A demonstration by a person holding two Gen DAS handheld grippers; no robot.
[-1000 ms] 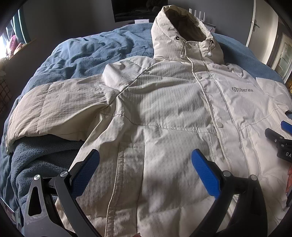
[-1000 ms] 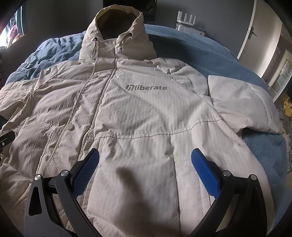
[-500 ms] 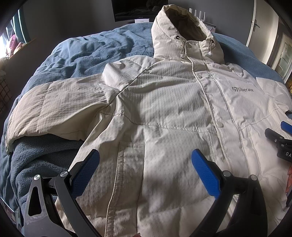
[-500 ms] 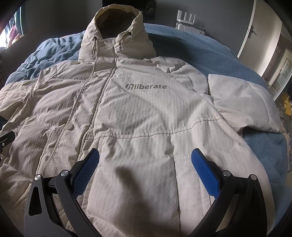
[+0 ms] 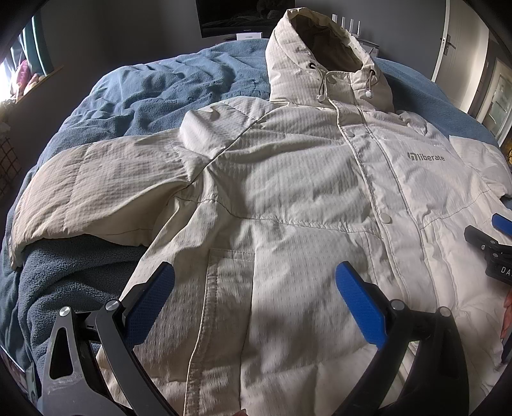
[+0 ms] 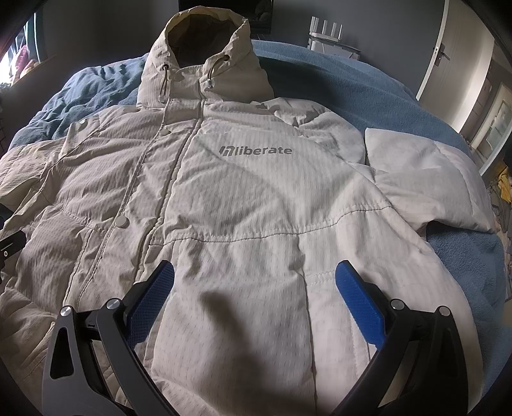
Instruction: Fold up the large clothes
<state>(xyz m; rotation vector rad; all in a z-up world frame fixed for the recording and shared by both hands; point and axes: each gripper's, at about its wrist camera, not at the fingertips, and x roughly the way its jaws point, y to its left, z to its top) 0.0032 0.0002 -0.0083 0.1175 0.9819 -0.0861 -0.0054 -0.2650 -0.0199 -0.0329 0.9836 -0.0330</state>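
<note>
A cream hooded puffer jacket [image 5: 288, 192] with a grey "liberate" logo lies face up and spread out on a blue blanket [image 5: 144, 86]; it also shows in the right wrist view [image 6: 256, 198]. Its sleeves stretch out to the left [image 5: 96, 185] and right [image 6: 432, 179]. My left gripper [image 5: 254, 288] is open and empty, hovering over the jacket's lower left front by the pocket. My right gripper [image 6: 254, 288] is open and empty over the lower right front. The right gripper also shows at the right edge of the left wrist view [image 5: 492, 236].
The blue blanket [image 6: 368, 86] covers the bed around the jacket. A white door [image 6: 441, 54] stands at the back right. A dark screen [image 5: 236, 12] and a white router [image 6: 329, 32] sit behind the bed. A window [image 5: 12, 73] is at the far left.
Both grippers have crept slightly forward over the jacket. The jacket has not moved and both grippers stay open.
</note>
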